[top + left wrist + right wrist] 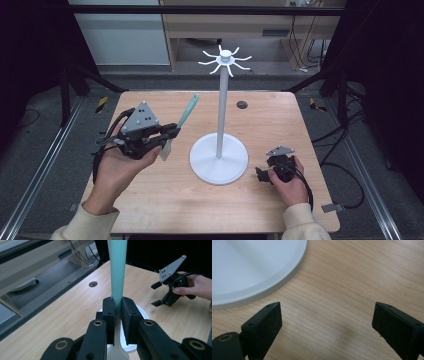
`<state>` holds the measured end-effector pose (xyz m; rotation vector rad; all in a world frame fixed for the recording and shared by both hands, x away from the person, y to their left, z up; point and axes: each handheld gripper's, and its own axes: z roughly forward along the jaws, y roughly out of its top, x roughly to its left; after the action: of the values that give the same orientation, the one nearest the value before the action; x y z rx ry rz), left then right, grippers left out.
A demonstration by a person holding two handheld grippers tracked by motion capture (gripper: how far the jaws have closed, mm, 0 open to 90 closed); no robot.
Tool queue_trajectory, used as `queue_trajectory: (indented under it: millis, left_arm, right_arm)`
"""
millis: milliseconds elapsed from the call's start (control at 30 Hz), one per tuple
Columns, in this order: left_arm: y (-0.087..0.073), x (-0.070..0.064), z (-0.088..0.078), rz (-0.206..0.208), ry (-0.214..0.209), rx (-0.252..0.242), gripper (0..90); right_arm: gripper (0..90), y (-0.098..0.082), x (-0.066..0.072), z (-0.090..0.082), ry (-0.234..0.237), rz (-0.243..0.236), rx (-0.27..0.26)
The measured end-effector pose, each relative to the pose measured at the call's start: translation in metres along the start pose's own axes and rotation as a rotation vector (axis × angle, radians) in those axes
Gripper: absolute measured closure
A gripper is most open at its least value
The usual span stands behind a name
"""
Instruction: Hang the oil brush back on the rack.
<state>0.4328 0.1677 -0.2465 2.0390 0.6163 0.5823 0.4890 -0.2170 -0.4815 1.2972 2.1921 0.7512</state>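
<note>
A: While the left gripper [172,132] pinches the teal-handled spatula [186,114] at the neck, where the teal handle meets the pale blade, the tool is off the table [150,200], handle slanting up toward the white hook stand [220,120]. The step looks like hanging it on a prong of the stand's crown [226,59].

B: Advice: bring the handle's far end level with a prong, then ease it across and down; pads should stay clamped until the weight sits. The right gripper [264,173] rests near the stand's round base [249,270], jaws spread with nothing between them; it could steady that base if the pole rocks.

A: Unclear items: the handle tip is cut off at the top of the left gripper view, so I cannot tell whether it has a hanging hole. The blade [117,351] is mostly behind the jaws. The prongs look thin and small in the high view.
</note>
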Motion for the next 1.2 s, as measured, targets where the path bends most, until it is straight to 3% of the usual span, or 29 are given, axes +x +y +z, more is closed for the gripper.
queue_trajectory:
  millis: [567, 700, 733, 1200]
  left_arm:
    - [0.030, -0.001, 0.000, -0.002, 0.004, -0.045, 81.5]
    - [0.036, 0.001, 0.001, -0.013, -0.006, -0.054, 81.5]
    - [0.038, 0.002, 0.002, -0.032, -0.020, -0.071, 81.5]
    - [0.049, -0.001, 0.007, -0.022, -0.009, -0.057, 81.4]
  right_arm:
    - [9.6, 0.000, 0.000, 0.000, 0.000, 0.004, 0.003]
    - [9.6, 0.000, 0.000, 0.000, 0.000, 0.003, 0.002]
    - [9.6, 0.000, 0.000, 0.000, 0.001, 0.005, 0.001]
    - [9.6, 0.000, 0.000, 0.000, 0.003, 0.004, 0.003]
